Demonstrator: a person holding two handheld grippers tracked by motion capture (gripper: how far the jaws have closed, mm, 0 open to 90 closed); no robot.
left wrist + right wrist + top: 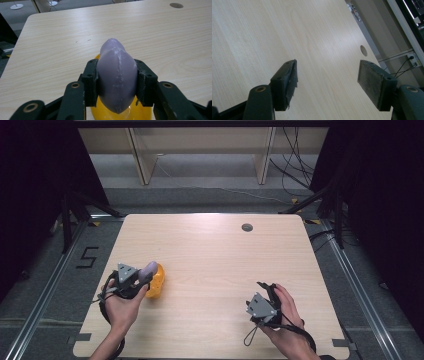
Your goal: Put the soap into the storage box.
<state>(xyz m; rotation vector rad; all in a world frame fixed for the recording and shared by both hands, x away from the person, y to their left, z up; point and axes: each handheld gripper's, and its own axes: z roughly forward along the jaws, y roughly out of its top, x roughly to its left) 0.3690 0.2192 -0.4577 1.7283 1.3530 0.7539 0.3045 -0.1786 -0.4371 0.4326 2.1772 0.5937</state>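
Left claw (117, 82) clamped on purple eggplant (116, 75), yellow bowl (140, 115) just beneath, right claw (327, 82) wide, bare table (220, 265) between.

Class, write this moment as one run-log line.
left gripper: shut on purple piece, above yellow piece | right gripper: open, empty | table

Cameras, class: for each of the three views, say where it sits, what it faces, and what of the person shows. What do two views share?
High view: above the table, looking down; both forearms, left tongs, right tongs.
Left gripper view: rides the left tongs, jaws clamped on a purple object over a yellow object.
Right gripper view: rides the right tongs, jaws open above bare wood.
Shared: high and left views both show the purple object.
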